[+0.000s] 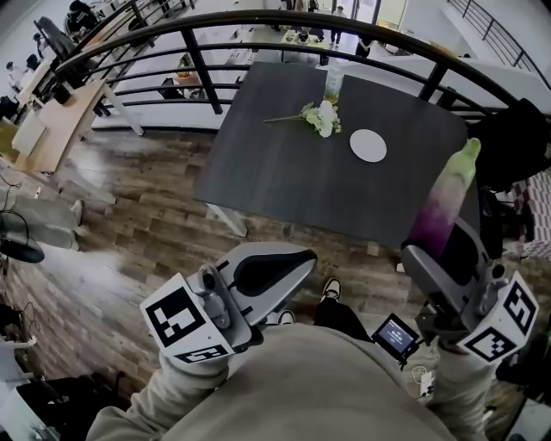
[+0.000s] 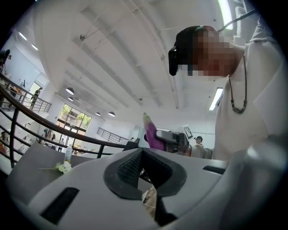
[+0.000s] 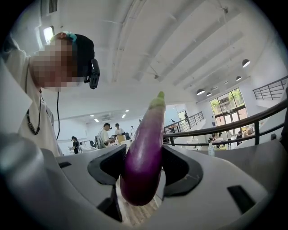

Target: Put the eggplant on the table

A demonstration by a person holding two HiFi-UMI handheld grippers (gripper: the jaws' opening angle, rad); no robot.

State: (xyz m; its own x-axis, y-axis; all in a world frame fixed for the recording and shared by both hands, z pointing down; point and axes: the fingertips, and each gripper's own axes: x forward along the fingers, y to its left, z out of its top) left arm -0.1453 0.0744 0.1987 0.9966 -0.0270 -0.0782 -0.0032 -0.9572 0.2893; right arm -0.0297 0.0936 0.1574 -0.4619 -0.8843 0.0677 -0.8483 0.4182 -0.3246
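A long purple eggplant (image 3: 145,152) with a pale green tip stands upright between the jaws of my right gripper (image 3: 143,168), which is shut on it. In the head view that eggplant (image 1: 443,200) rises at the right, held near the dark table's (image 1: 284,164) front right corner and above the wooden floor. My left gripper (image 1: 263,267) is at the lower left, short of the table, its jaws together with nothing in them. From the left gripper view the eggplant (image 2: 152,133) shows beyond the shut jaws (image 2: 143,168).
On the table lie a white flower sprig (image 1: 318,117), a round white disc (image 1: 368,145) and a clear bottle (image 1: 334,80) at the far edge. A curved black railing (image 1: 258,26) runs behind it. A black bag (image 1: 512,142) sits at the right.
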